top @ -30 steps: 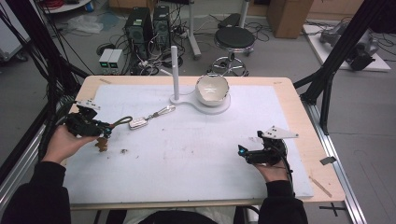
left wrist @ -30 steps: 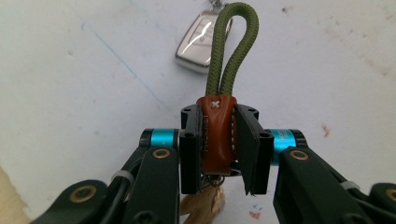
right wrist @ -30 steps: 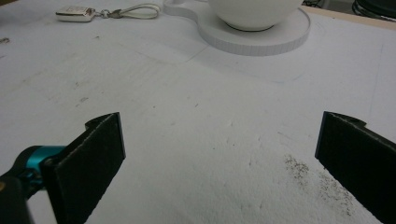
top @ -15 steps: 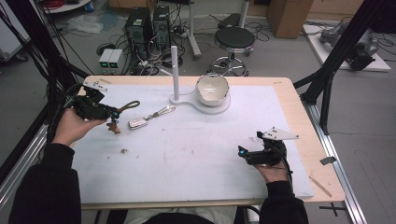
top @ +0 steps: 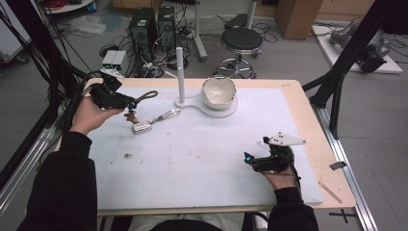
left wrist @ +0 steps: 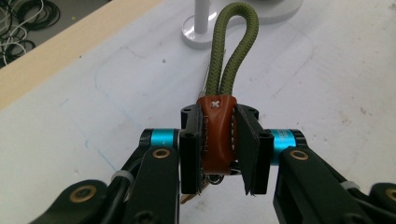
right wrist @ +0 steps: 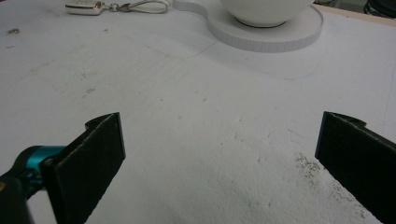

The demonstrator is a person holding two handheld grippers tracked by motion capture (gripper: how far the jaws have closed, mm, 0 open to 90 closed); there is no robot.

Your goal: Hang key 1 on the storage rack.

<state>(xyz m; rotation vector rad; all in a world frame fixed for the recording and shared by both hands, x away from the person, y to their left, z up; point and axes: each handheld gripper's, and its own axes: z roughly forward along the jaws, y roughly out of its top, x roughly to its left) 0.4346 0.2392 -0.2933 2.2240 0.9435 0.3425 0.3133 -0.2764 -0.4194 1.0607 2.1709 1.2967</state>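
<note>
The left gripper (left wrist: 219,154), raised over the table's far left corner, has its jaws clamped on the tan leather collar of an olive-green cord-loop keychain (left wrist: 217,135); the loop's long axis points straight out from the jaws toward the white upright peg on its round base (top: 180,72), which stands just ahead and to the right. The right gripper (top: 260,161) rests with jaws wide apart and empty, well away near the table's front, so hanging the loop likely falls to the left hand.
</note>
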